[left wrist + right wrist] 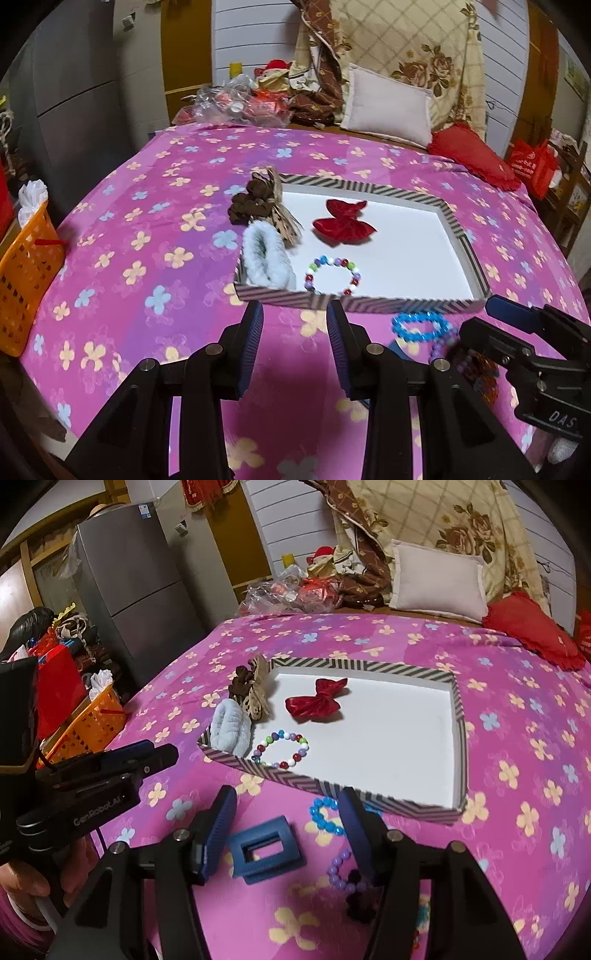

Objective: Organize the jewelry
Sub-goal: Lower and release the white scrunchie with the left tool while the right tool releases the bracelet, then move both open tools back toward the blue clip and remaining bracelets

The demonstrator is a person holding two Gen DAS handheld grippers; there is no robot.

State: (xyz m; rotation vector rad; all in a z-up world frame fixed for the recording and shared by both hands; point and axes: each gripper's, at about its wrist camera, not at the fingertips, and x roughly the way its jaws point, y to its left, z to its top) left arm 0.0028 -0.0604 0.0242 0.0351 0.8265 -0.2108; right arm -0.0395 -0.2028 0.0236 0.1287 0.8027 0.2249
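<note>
A striped-rim white tray (373, 304) lies on the pink flowered bedspread. It holds a red bow (343, 223), a multicoloured bead bracelet (332, 275) and a pale blue fluffy scrunchie (266, 258). A brown scrunchie (247, 201) and a straw bow (282, 214) rest at its left rim. My left gripper (295, 325) hovers in front of the tray, open and holding nothing. My right gripper (288, 812) is open above a blue claw clip (264, 849) that lies on the bedspread, pads clear of it. A blue bead bracelet (325, 818) and a purple bead bracelet (341, 871) lie beside it.
An orange basket (26, 273) stands at the bed's left edge, with a grey fridge (140, 590) beyond it. A white pillow (388, 103), a red cushion (476, 155) and crumpled plastic bags (236, 103) sit at the far end. A hand (22, 882) holds the left gripper (147, 757).
</note>
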